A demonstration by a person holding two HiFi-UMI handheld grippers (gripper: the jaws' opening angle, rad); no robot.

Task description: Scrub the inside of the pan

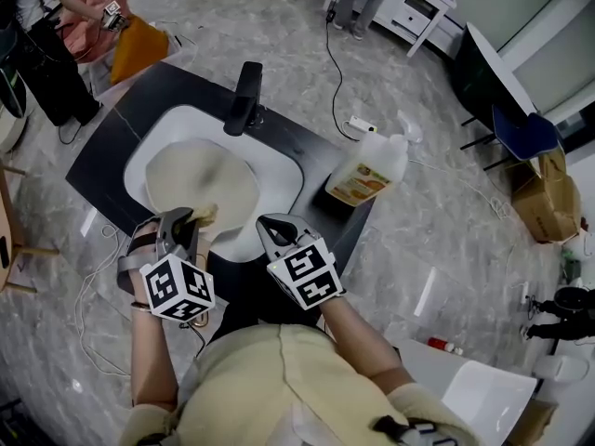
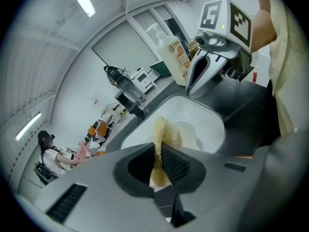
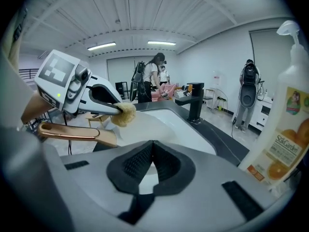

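Two tools up front: left gripper point(image 1: 191, 219) and right gripper point(image 1: 270, 226), side by side at the near edge of the sink point(image 1: 284, 170).
Left gripper: clamped tight on a yellow scrubber point(image 2: 164, 134), tuft poking out past the tips.
Right gripper: jaws pressed together, nothing between them, just beside the left one.
Scrubber: down at the near rim of the pan point(image 1: 200, 182); touching or just above, cannot tell.
Pan: lying in the sink, cream inside facing up, handle point(image 3: 72, 132) sticking out under the left gripper.
Basin: white, set in a dark counter point(image 1: 121, 128).
Far rim: black faucet point(image 1: 244, 96), spout over the basin.
Right of the sink: pump bottle point(image 1: 367, 173) with an orange label, upright on the counter.
Far back: people point(image 1: 84, 12) on the grey floor point(image 1: 446, 230), well apart from the counter.
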